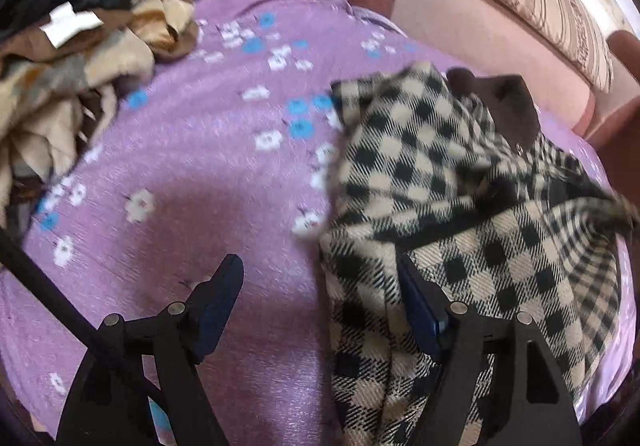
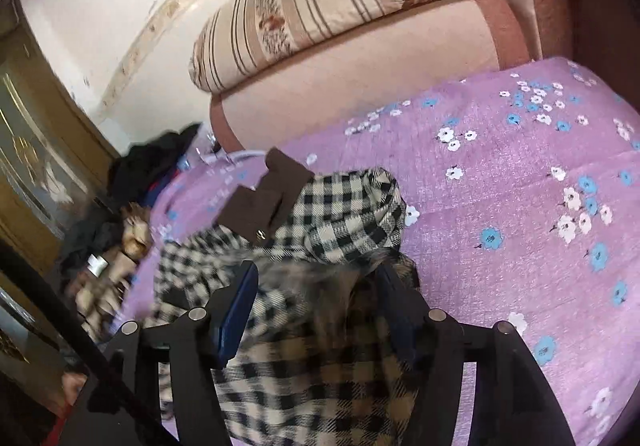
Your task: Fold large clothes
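**Checked coat dropped on the bed, both tongs released**

I'm holding my left tongs point(image 1: 320, 310) spread wide at the edge of the checked coat point(image 1: 460, 205), gripping nothing. My right tongs point(image 2: 316, 310) are gaping over its rumpled cloth. It's lying bunched on the purple bedsheet point(image 1: 200, 165). Looks thick, soft, floppy; I'm favouring the brown collar point(image 2: 264, 197) or a hem.
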Tool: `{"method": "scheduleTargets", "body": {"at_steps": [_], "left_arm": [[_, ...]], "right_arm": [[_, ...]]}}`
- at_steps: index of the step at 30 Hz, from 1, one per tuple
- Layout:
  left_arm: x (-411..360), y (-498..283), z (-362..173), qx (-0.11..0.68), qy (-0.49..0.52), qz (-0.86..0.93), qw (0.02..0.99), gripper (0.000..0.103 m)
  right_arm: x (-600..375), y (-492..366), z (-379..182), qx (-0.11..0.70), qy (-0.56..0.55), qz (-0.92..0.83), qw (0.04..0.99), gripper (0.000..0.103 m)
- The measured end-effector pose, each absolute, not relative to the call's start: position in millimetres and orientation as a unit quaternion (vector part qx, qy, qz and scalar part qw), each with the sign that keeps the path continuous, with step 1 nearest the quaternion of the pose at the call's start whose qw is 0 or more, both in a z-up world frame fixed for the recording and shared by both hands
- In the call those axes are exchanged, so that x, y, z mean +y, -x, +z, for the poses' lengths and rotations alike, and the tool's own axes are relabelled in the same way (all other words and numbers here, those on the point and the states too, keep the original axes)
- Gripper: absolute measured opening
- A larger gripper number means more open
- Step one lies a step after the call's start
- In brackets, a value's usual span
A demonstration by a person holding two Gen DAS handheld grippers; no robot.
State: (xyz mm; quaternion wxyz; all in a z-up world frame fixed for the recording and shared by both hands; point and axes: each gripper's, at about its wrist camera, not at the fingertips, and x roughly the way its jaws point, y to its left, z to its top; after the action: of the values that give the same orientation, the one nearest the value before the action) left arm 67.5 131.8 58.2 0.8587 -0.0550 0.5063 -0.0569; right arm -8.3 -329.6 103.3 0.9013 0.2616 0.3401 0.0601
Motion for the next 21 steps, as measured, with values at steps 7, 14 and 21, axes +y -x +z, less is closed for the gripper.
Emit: {"method": "scheduleTargets", "body": {"at_steps": [7,14,21], "left_arm": [[119,-75,51,0.518,0.084,-0.110,0.844,0.075],[94,-78,53,0.520,0.031,-0.094,0.848,0.031],[95,-74,98,0.466,0.021,-0.065,0.882,0.007]], "right_arm": [[-309,1,113,0.334,-0.116,0.047,0.934,0.082],[-292,-54,64,0.385,-0.038,-0.007,0.922,0.063],[-305,-43,87,0.361,-0.093,-0.010,0.928,0.006]]}}
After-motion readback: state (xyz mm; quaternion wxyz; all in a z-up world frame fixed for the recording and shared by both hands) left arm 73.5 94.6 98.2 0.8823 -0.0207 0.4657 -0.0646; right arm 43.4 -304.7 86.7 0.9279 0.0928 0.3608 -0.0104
